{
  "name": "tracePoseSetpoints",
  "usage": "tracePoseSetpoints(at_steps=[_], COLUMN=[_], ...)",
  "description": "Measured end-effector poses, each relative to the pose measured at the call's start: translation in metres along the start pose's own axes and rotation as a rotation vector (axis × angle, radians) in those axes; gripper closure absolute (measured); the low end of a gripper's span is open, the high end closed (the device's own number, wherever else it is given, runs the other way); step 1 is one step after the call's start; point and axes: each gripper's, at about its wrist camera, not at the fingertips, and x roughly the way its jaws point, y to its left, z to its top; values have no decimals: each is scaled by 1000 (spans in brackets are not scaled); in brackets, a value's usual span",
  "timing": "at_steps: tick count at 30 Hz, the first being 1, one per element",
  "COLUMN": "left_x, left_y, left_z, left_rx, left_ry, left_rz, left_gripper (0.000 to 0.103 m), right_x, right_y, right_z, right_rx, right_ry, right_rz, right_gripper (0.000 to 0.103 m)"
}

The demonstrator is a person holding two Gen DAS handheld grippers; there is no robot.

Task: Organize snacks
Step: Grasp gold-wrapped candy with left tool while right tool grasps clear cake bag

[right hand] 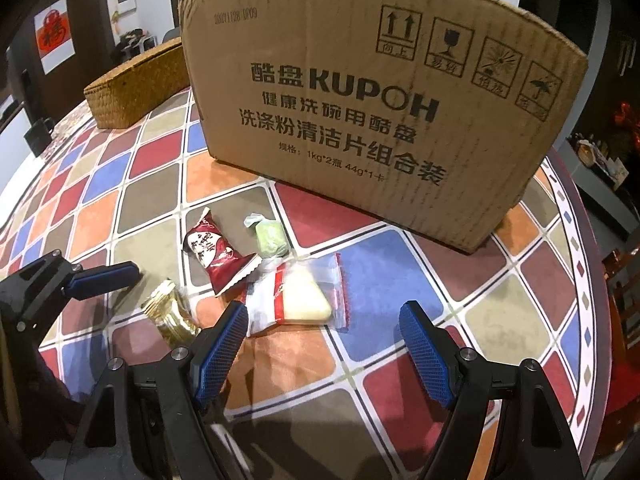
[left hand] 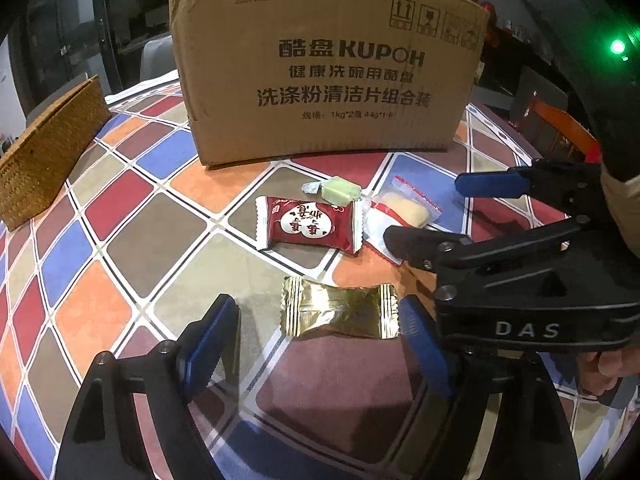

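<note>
Snacks lie loose on the desk (left hand: 120, 248) in front of the cardboard box (left hand: 320, 72): a gold packet (left hand: 340, 312), a red packet (left hand: 308, 228), a green candy (left hand: 340, 190) and a clear bag (right hand: 300, 296) with a pale pastry. The left hand-held gripper (left hand: 320, 344) stands released, its jaws straddling the gold packet without touching, apparently lined up to grasp. The right hand-held gripper (right hand: 324, 348) hangs released just short of the clear bag. A wicker basket (left hand: 44, 156) sits well apart, possibly the destination.

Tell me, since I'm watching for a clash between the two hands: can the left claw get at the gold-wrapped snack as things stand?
Probably yes. The gold-wrapped snack lies flat between the open left claw fingers, nothing on top. The right claw crowds close beside it but aims at the clear packet.
</note>
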Motion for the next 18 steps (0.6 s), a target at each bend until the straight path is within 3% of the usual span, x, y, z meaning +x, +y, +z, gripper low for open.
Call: tracePoseSetpoints(at_steps=[15, 18], left_x=[-1, -2], left_y=[0, 0], left_z=[-1, -1], left_rx=[1, 0], left_ry=[-14, -17], left_rz=[5, 9], left_gripper=[36, 44], right_x=[20, 19], right_y=[9, 10], right_z=[5, 5], right_rx=[-9, -9], right_ry=[37, 33], right_rz=[35, 35], right_gripper=[25, 31])
